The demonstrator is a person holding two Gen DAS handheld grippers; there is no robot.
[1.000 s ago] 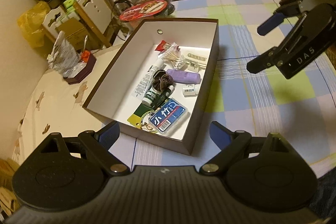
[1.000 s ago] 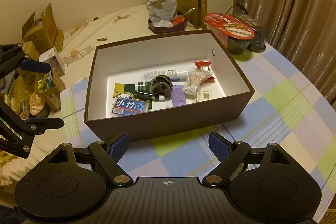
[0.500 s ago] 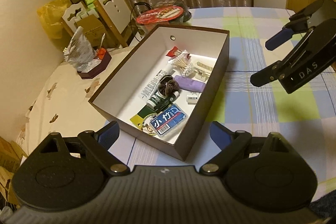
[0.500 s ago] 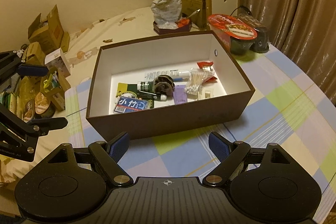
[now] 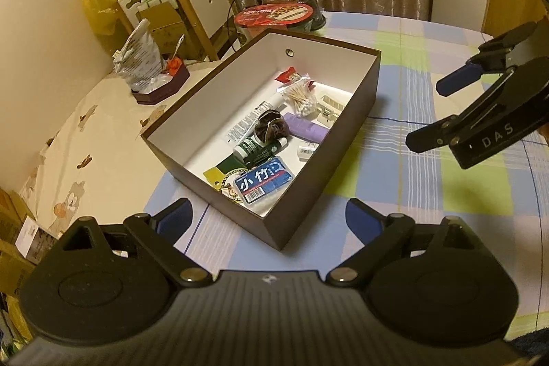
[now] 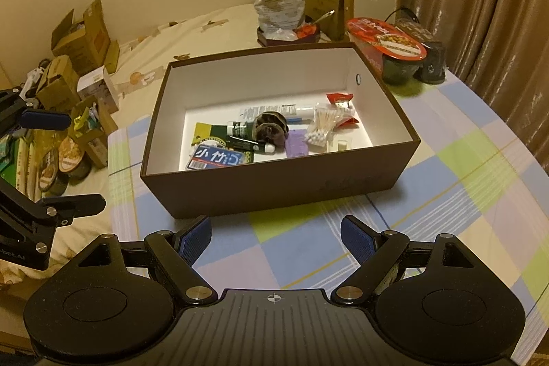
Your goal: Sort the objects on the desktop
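Both grippers hang spread and empty above the desk (image 6: 446,180): the left gripper (image 5: 267,222) sits off one short end of the brown box (image 5: 302,191), and the right gripper (image 6: 274,237) faces the box's long side wall from just in front of it.

Every loose thing in view already lies inside the box, crowded toward one half of the white floor: the blue tissue pack (image 5: 263,181) nearest the left gripper, then the dark green tube (image 5: 258,150), the brown scrunchie (image 5: 271,130), the purple case (image 5: 305,129) and the bag of cotton swabs (image 5: 300,96) farther along. From the right wrist view the same heap sits beyond the near wall, with the tissue pack (image 6: 216,157) to the left and the swabs (image 6: 324,126) to the right.

The main risk, as I judge it, is the wall (it stands tall between either gripper and the pile). A low, flat reach would catch the rim and shove or tip the light box. The items also overlap, so a pinch on one could drag a neighbour along. The two grippers converging on the same end could knock together.
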